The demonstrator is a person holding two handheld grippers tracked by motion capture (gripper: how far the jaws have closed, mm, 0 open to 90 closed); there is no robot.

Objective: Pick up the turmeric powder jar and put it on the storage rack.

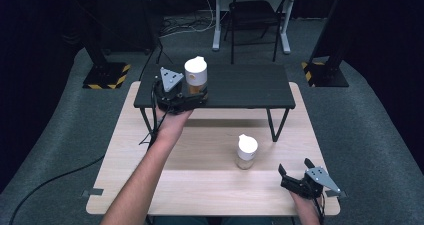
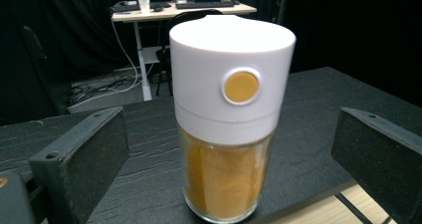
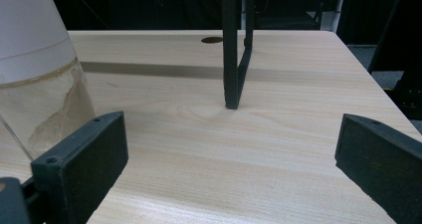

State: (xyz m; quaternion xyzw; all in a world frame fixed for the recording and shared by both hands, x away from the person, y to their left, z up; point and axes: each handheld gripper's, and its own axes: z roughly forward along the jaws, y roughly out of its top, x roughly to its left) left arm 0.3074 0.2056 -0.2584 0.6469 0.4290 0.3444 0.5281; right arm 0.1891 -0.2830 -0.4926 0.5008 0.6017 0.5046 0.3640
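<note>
In the high view, the left gripper is sitting left of centre in the frame, at the near edge of a small black shelf that is standing on a light wooden table. Its jaws are standing wide apart on either side of a spice jar with a white cap and orange powder inside, and they are not touching it. In the left gripper view, that spice jar is standing upright in the middle of the frame on the black shelf, close to its front edge, with open space between the glass and each jaw and an orange button showing on the cap. The right gripper is resting in the lower right of the high view, near the table's front edge, with its jaws also spread and holding nothing. A second jar with a white cap and pale contents is standing on the table just up and left of it. In the right gripper view, this second jar is showing at the left edge of the frame, outside the left jaw, while a black shelf leg is rising in the upper centre.
</note>
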